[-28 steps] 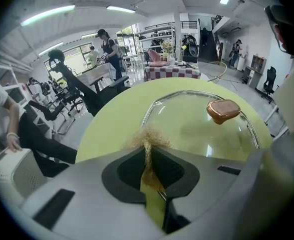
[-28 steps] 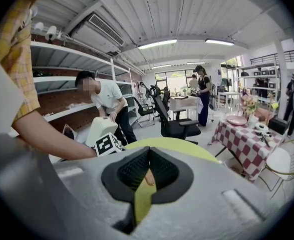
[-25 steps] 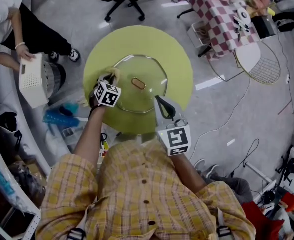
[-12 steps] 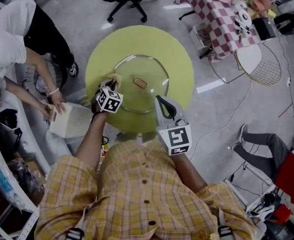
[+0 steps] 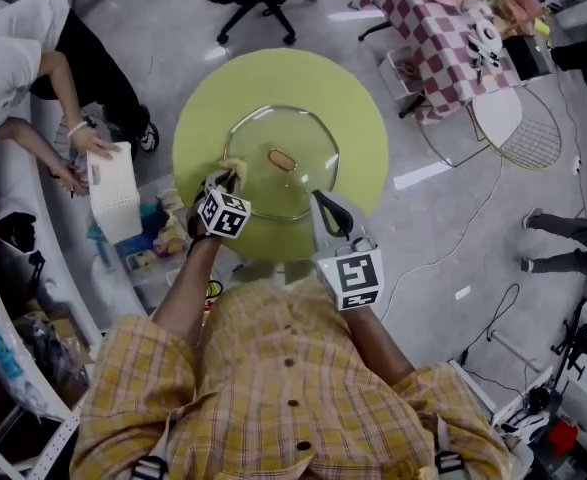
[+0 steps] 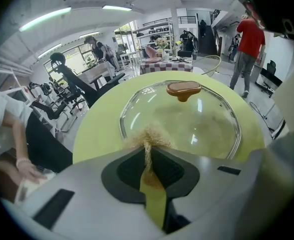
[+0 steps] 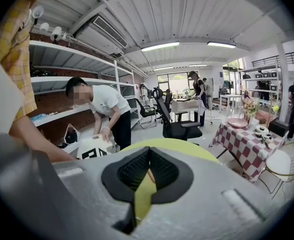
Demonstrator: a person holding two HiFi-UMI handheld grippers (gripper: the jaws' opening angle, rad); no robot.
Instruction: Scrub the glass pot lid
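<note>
**Condition.** The glass lid [image 5: 298,183] lies dome up near the middle of the round table [image 5: 353,118], with its handle [image 5: 281,158] on top. The left gripper [image 5: 224,180] is clenched on a tan, fibrous scrub pad [image 5: 231,170], which meets the glass at the lid's near-left rim. Its own view confirms the pad is squeezed to a thin strand between the jaws. The right gripper [image 5: 317,199] has its jaws drawn together with nothing between them. Its tips sit at or just over the near-right rim, and contact with the glass cannot be confirmed.

**Risks.**
- The lid appears to rest free on a smooth top. A sideways stroke from the left could slide it toward the far-right edge of the table if the right gripper does not bear down on it.
- The pad, pinched so narrowly, could drag out of the jaws under firm pressure.
- Pressing on the rim alone might tip the dome.

**Change.** Against the earlier frames, the left gripper and pad have drawn back from the lid's left shoulder toward its near rim. The right gripper holds the same station. A bystander [image 5: 18,53] off the table's left edge has shifted a white basket [image 5: 106,193] about.
</note>
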